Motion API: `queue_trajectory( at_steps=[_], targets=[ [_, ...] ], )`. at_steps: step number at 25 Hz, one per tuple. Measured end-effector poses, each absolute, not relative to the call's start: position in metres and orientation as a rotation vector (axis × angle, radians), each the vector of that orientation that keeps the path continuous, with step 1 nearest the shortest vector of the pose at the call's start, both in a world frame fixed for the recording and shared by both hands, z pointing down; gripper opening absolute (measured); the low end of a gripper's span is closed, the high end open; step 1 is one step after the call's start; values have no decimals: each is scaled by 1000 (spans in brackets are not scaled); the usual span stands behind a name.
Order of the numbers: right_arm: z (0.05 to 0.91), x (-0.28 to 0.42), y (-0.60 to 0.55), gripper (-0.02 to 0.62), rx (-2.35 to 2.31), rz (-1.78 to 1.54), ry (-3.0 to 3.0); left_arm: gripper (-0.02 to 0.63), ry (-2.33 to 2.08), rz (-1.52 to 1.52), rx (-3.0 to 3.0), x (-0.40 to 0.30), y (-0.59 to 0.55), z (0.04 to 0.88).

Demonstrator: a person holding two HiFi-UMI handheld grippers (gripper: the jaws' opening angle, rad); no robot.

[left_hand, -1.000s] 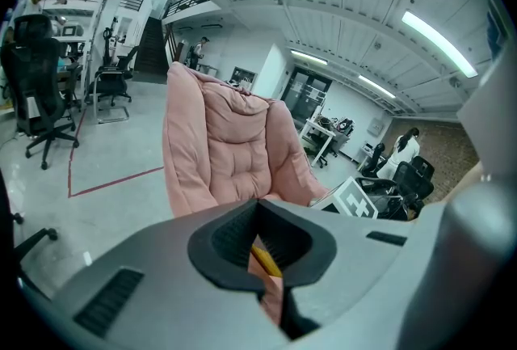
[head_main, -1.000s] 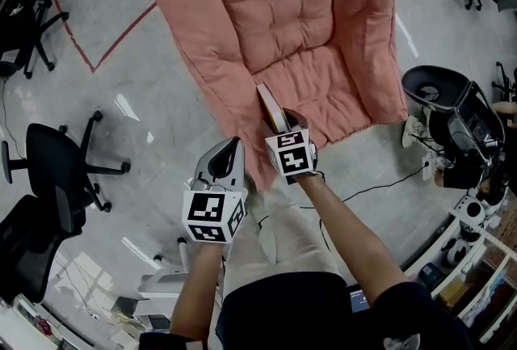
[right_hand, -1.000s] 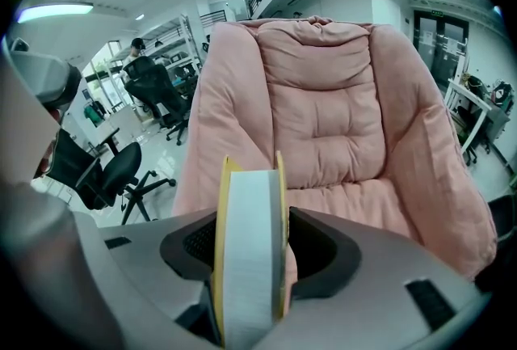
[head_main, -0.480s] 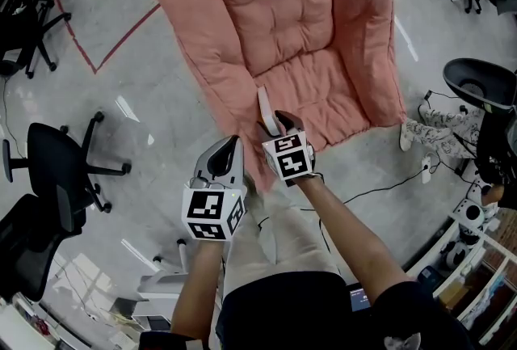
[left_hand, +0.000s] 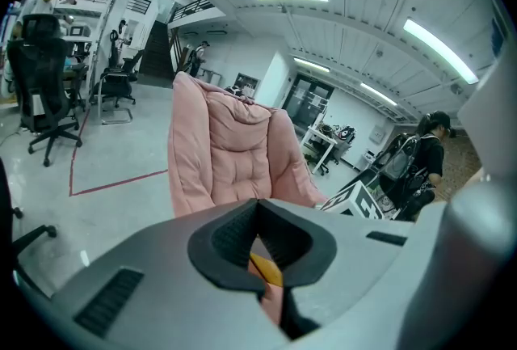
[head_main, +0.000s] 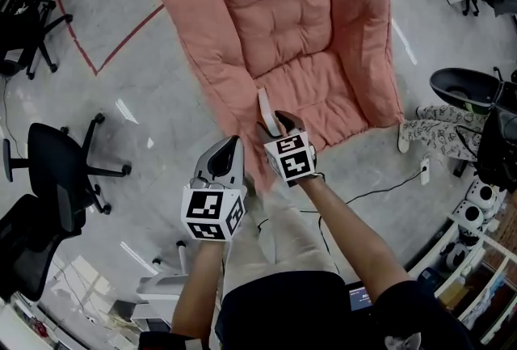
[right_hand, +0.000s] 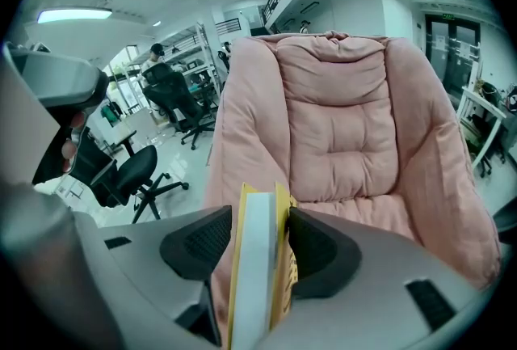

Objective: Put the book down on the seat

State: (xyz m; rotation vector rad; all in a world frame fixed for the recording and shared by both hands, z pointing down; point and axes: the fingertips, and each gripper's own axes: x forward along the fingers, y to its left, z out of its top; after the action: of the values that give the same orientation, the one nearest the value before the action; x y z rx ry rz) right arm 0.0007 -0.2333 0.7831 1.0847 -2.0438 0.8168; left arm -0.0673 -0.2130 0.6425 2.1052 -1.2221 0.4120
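A yellow-covered book [right_hand: 257,259] with white page edges stands on edge between the jaws of my right gripper [right_hand: 252,247], which is shut on it. In the head view the book [head_main: 266,107] sticks up over the front edge of the pink padded armchair's seat [head_main: 311,94], held by the right gripper [head_main: 275,127]. My left gripper [head_main: 224,156] hangs lower left, in front of the chair's front corner, jaws shut with nothing between them. In the left gripper view the jaws [left_hand: 260,280] are closed, and the chair [left_hand: 230,150] and a bit of yellow book [left_hand: 266,270] show past them.
The pink armchair [right_hand: 347,122] has tall padded arms and a tufted back. Black office chairs [head_main: 52,170] stand at left on the grey floor with a red tape line [head_main: 105,45]. A cable [head_main: 371,187] runs on the floor at right, near a person's patterned trousers [head_main: 440,130].
The right gripper and book have shifted a touch forward and up over the seat's front edge. At right, a person has walked away toward the edge. The left gripper has stayed still.
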Motion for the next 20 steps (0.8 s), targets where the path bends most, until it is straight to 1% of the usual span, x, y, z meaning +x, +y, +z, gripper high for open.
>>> queue_trajectory(
  at_steps=[20],
  targets=[
    [764,1,-236,221,1107,820,-2076,5,-1223,405,2111,-66,-208,633]
  ],
)
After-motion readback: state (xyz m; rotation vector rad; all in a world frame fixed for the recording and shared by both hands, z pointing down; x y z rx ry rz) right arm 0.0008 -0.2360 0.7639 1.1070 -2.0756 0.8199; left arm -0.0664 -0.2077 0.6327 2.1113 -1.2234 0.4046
